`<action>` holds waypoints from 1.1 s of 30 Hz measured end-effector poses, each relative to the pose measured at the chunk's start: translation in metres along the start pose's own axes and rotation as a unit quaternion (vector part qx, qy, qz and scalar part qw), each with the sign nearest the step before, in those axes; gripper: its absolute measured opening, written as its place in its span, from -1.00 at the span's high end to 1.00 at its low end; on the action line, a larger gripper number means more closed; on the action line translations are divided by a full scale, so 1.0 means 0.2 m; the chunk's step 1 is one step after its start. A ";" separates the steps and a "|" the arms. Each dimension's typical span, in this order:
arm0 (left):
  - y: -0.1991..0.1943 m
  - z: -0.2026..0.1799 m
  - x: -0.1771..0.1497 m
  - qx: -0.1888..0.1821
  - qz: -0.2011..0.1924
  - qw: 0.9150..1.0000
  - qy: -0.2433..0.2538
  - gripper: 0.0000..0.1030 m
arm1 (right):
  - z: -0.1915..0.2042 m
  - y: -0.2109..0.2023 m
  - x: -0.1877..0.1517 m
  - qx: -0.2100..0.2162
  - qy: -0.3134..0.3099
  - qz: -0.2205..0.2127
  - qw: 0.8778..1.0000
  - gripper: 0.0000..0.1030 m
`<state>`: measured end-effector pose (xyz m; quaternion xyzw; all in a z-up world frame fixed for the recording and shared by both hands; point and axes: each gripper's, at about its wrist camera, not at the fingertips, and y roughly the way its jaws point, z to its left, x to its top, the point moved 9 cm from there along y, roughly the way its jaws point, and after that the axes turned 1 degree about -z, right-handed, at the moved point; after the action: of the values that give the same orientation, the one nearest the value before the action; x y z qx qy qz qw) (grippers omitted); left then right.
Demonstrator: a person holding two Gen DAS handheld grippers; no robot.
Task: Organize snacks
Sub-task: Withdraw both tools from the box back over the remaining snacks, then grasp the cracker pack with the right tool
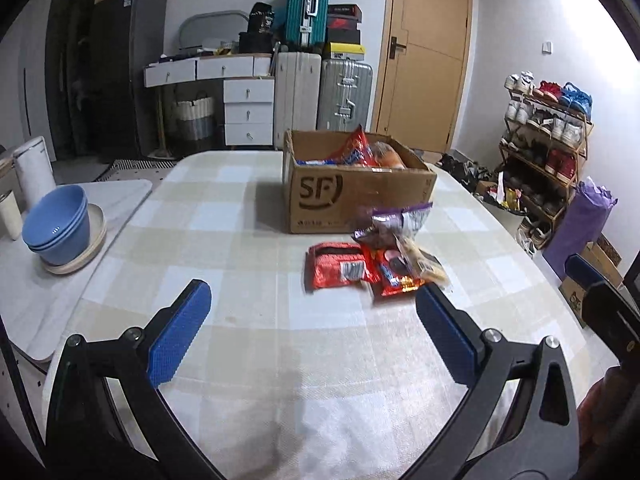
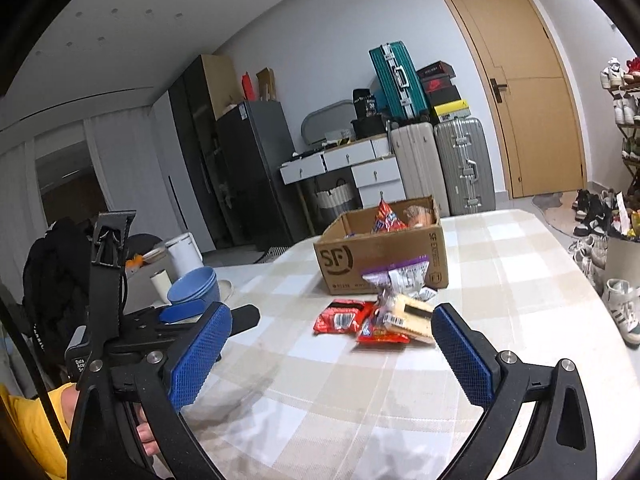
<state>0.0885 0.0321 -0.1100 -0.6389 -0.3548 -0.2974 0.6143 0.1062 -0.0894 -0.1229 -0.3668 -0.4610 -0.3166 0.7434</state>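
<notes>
With the left claw (image 1: pixel 313 326) and right claw (image 2: pixel 331 346) both wide and empty, the overlapping snack packets (image 1: pixel 374 258), seemingly loosely heaped mid-table before the cardboard box (image 1: pixel 356 196), may slide or scatter under a careless pinch.

Snack packets (image 1: pixel 380 264) on table (image 1: pixel 224 216), before box (image 1: pixel 356 196); bowls (image 1: pixel 56 224) left.

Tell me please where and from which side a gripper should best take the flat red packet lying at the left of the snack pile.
Probably its free left edge: the red packet lies flat on the table, and its right end is tucked under other snacks. Come from the left, low, with the jaws across its thin edge.
</notes>
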 end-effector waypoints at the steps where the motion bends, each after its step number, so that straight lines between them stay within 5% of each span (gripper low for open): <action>1: 0.02 0.00 -0.01 0.000 0.005 1.000 0.001 -0.98 | -0.01 0.01 -0.01 -0.002 0.002 0.005 1.000 -0.98; 11: 0.27 0.02 -0.12 -0.001 0.067 0.998 -0.020 -0.98 | -0.20 0.23 -0.18 -0.045 0.059 0.100 0.992 -0.98; 20: 0.50 0.03 -0.20 -0.004 0.103 0.994 -0.022 -0.98 | -0.47 0.55 -0.16 -0.055 0.128 0.165 0.976 -0.98; 33: 0.73 0.03 -0.10 -0.010 0.105 0.994 -0.033 -0.98 | -0.59 0.90 -0.20 -0.041 0.148 0.232 0.961 -0.97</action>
<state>0.1960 0.0379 -0.2105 -0.6881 -0.3031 -0.2137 0.6236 0.2909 -0.0871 -0.2419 -0.4428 -0.2351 -0.2049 0.8406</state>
